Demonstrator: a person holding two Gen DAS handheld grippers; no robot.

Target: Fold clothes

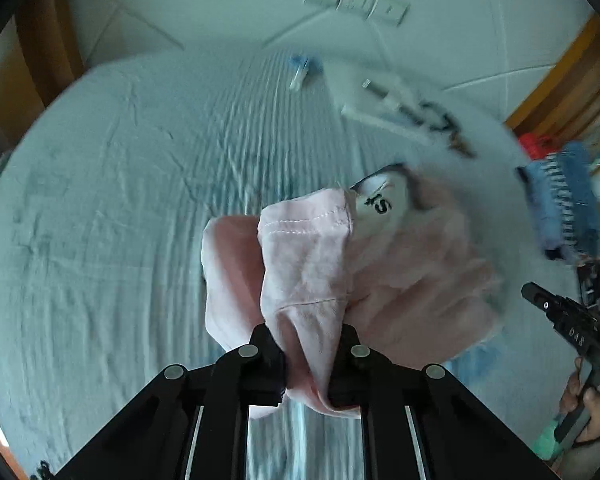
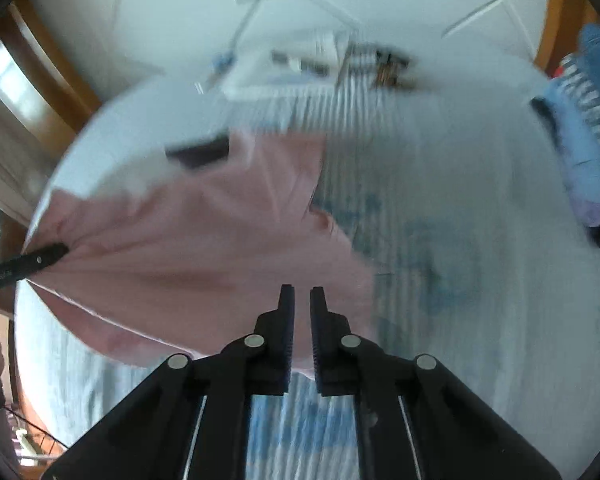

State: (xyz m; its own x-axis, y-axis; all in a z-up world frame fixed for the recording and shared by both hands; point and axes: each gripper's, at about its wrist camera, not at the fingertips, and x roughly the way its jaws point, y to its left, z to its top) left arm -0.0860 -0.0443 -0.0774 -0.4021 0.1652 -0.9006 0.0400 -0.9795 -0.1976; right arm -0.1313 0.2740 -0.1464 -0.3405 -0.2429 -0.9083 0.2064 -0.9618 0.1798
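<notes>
Pink cotton fills the left wrist view: a soft pale-pink garment (image 1: 340, 272) with a white neck label is bunched and lifted off the bed, a thick fold of it pinched firmly between the black fingers of the left gripper (image 1: 312, 364). Below it lies the light-blue striped bedsheet (image 1: 100, 200), wrinkled, with a blurred folded stack of blue clothes (image 1: 560, 208) near the right edge and small white items farther up the bed that I cannot make out. At the far right the other black tool, the right gripper (image 1: 540, 298), is held near the garment but not touching it. From the right wrist view, the right gripper (image 2: 302, 292) has its tongs almost together with a thin gap and no cloth between them, poised just above the lower edge of the pink garment (image 2: 204, 248), which hangs stretched from the left gripper (image 2: 58, 251) at its corner. The blue stack (image 2: 584, 148) sits well apart on the sheet (image 2: 460, 280). Folding of this piece looks barely begun: it is neither spread flat nor creased, and the whole fold remains to be done.
</notes>
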